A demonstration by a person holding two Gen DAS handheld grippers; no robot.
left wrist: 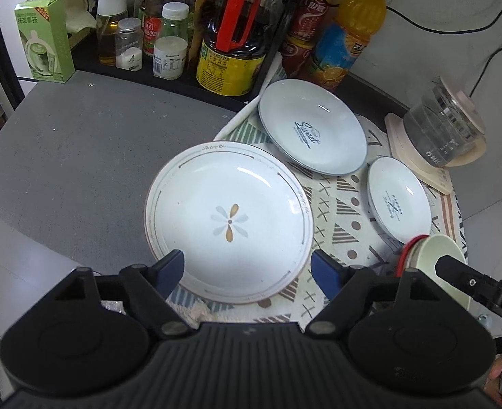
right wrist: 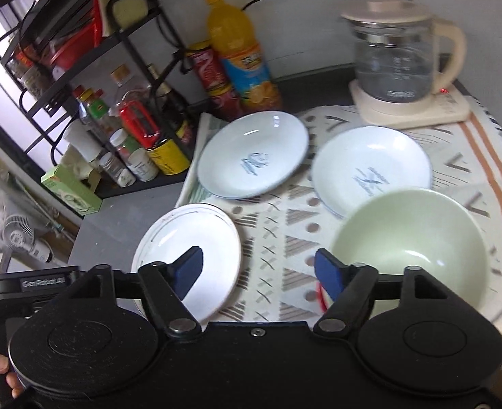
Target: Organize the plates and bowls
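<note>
So I was standing right there, and honestly the setup looked like an accident waiting to happen. The left gripper (left wrist: 247,271) had its blue jaws spread wide with nothing pinched, hovering over the near rim of the big white ceramic plate with the flower motif (left wrist: 229,221), which sat centre frame, half on the patterned cloth mat (left wrist: 339,211) and half on the grey tabletop (left wrist: 80,156). If that plate got nudged it could've slid off the mat edge and rocked.

The right gripper (right wrist: 257,274) was spread open too, empty, with the pale green ceramic bowl (right wrist: 409,245) at lower right of its view, sitting on something with a red rim I couldn't make out. It looked a bit perched, so a careless bump might have tipped it.

The other two, the white plate with blue "Sweet" lettering (left wrist: 312,127) and the smaller white blue-rimmed plate (left wrist: 399,201), lay on the mat further back. The glass kettle on its cream base (left wrist: 443,133) sat close beside them, upper right, and the crowded bottle rack (left wrist: 183,34) was just behind. Glazed rims are slippery; a shallow pinch could've dropped one.
</note>
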